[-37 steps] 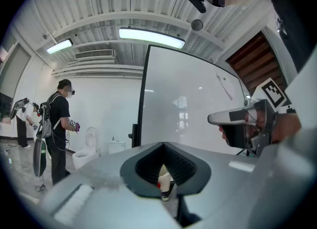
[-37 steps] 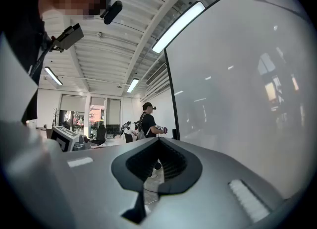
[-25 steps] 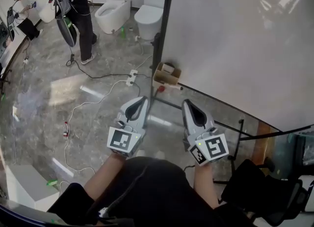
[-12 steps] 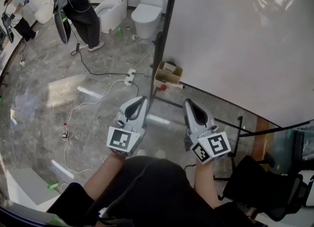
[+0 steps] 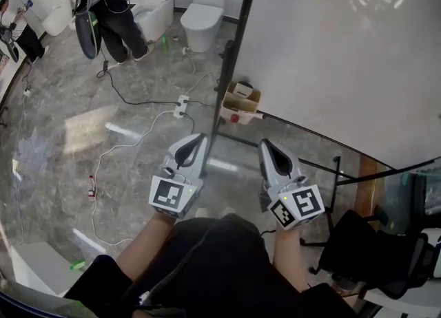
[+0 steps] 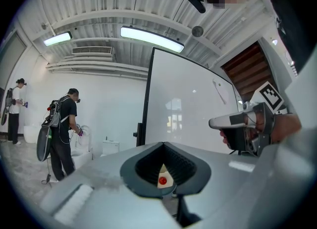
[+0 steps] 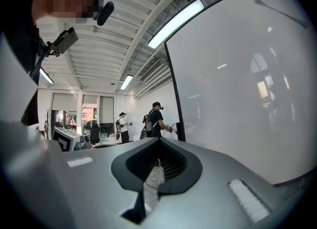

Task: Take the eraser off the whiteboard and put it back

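Left hand-held gripper (image 5: pixel 198 142), right hand-held gripper (image 5: pixel 266 144) both closed, empty; whiteboard (image 5: pixel 331 55) cropped (top edge).

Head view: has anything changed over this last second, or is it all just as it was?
Very little. The person in black at the back has stepped closer to the toilet. The left gripper and right gripper stayed side by side in front of the whiteboard, jaws together, holding nothing.
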Motion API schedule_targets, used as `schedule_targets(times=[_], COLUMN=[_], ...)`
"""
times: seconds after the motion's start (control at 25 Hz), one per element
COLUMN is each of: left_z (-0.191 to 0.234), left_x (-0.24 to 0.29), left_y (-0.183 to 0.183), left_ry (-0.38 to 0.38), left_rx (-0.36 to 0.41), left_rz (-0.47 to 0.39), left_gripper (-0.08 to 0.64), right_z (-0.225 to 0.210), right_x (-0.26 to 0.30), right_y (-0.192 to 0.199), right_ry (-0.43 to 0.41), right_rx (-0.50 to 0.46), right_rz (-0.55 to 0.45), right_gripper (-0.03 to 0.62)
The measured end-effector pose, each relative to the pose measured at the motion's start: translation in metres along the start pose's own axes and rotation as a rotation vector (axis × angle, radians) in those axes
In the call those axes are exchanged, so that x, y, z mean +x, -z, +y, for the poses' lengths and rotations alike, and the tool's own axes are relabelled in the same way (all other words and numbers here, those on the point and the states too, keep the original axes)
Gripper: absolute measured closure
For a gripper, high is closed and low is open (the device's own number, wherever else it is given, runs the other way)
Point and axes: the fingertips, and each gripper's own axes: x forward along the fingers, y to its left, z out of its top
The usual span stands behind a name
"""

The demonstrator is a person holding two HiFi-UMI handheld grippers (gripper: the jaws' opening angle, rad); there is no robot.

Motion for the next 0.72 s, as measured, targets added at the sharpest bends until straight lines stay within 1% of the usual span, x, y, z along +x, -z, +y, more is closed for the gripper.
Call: schedule_targets(times=[0.32, 0.52, 0.72], left_z=[0.014, 0.017, 0.022], left_x=[-0.012, -0.01, 0.0], left_y=[-0.001, -0.001, 0.005], left_ry=[-0.005, 0.005, -0.02], left_rx=[-0.009, -0.014, -0.024], left_rz=[-0.012, -0.015, -0.002], left_gripper=[0.555, 0.555, 0.555], right_z=[0.016, 0.012, 0.0], right_x=[0.001, 0.005, 0.013], right_y=[0.0, 0.0, 0.001], right_ry=[0.006, 0.014, 0.0], right_rx=[0.003, 0.001, -0.008], right_rz=[-0.008, -0.012, -0.007], right_gripper=[0.583, 0.583, 0.583])
